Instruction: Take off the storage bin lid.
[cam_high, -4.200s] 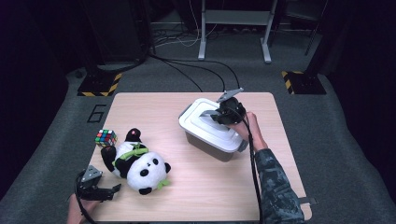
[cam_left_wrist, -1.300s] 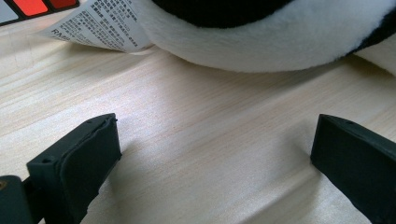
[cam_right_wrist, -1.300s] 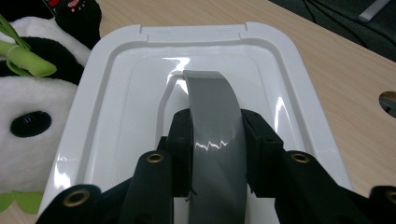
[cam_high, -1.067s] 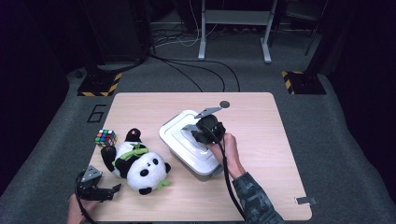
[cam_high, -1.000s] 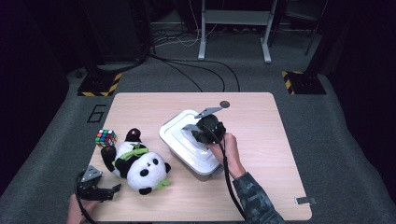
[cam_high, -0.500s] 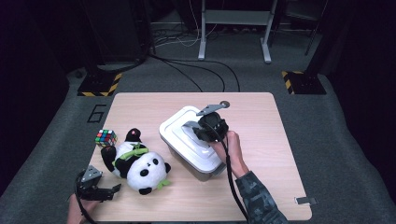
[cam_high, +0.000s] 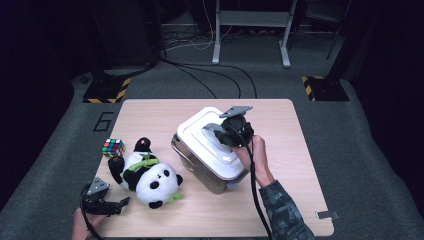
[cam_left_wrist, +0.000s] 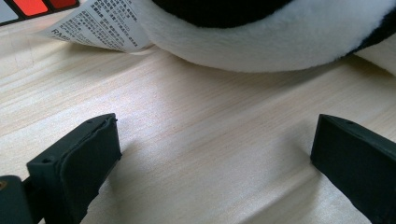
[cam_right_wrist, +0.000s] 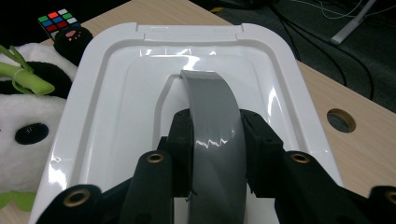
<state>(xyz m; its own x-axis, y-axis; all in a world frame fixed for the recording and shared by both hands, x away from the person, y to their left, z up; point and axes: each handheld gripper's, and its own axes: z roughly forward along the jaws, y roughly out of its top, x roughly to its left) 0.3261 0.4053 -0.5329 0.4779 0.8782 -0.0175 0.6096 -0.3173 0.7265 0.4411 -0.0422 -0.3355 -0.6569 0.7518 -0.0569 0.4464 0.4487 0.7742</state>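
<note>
On the floor mat left of the light wooden table (cam_high: 300, 125), a white figure 6 (cam_high: 103, 121) is painted, with a yellow-and-black hazard strip (cam_high: 105, 95) beyond it. Near the table's left edge a Rubik's cube (cam_high: 113, 147) is seen, and just beside it a plush panda (cam_high: 147, 175) lies with a green ribbon at its neck. A white sewn-in label (cam_left_wrist: 100, 23) with dense small print is visible under the panda in the left gripper view; the print is too fine to be read.

At the near left corner the left gripper (cam_high: 119, 205) is held low over the wood, its jaws spread wide with bare table between them and nothing gripped; the panda's white fur lies just ahead of them.

At the middle of the table a clear storage box with a white lid (cam_high: 200, 137) is seen tilted, its near side raised off the wood. The right gripper (cam_high: 216, 134) is clamped on the lid's grey handle (cam_right_wrist: 212, 140), which is pinched between both pads.

Behind the table, dark carpet, trailing cables and the grey legs of a stand (cam_high: 252, 20) are visible. A round cable hole (cam_right_wrist: 342, 120) is cut in the tabletop.
</note>
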